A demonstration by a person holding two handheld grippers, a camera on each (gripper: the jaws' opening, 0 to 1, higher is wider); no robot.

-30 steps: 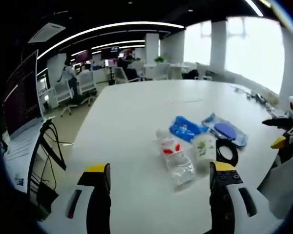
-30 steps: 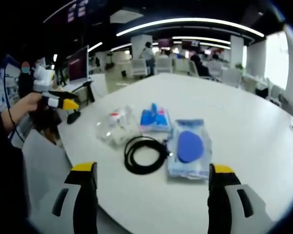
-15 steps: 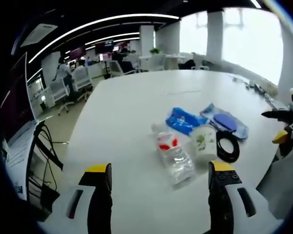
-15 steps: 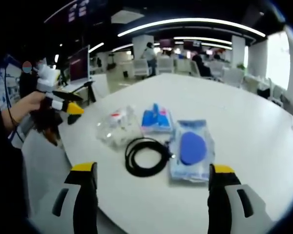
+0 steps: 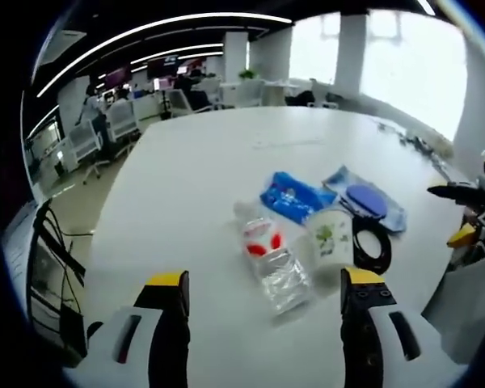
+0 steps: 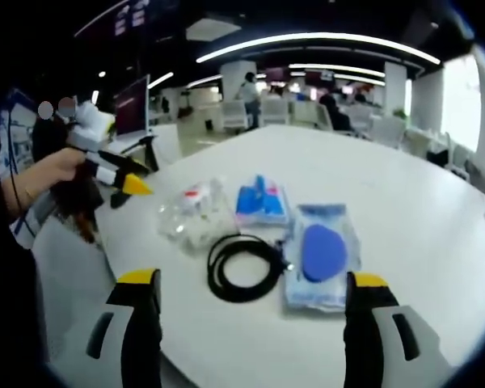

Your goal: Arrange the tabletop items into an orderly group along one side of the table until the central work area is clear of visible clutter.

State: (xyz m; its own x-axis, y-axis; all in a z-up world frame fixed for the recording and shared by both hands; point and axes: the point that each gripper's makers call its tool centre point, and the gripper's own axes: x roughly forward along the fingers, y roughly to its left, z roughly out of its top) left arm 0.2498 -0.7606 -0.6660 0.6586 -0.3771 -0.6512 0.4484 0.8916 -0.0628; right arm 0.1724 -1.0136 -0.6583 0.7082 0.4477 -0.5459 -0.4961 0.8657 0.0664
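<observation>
One crinkly clear plastic bottle [image 5: 273, 263]

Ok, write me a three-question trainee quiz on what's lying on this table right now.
1. True or false: the left tongs are shut on the plastic bottle.
2. What lies directly beside the black cable coil in the right gripper view? A) a keyboard B) a clear pouch holding a blue disc C) a stapler
3. Fill in: the white cup has a ____ plant print.

Key: 1 false, the tongs are open and clear of it; 2 B, the pouch; 3 green.
</observation>
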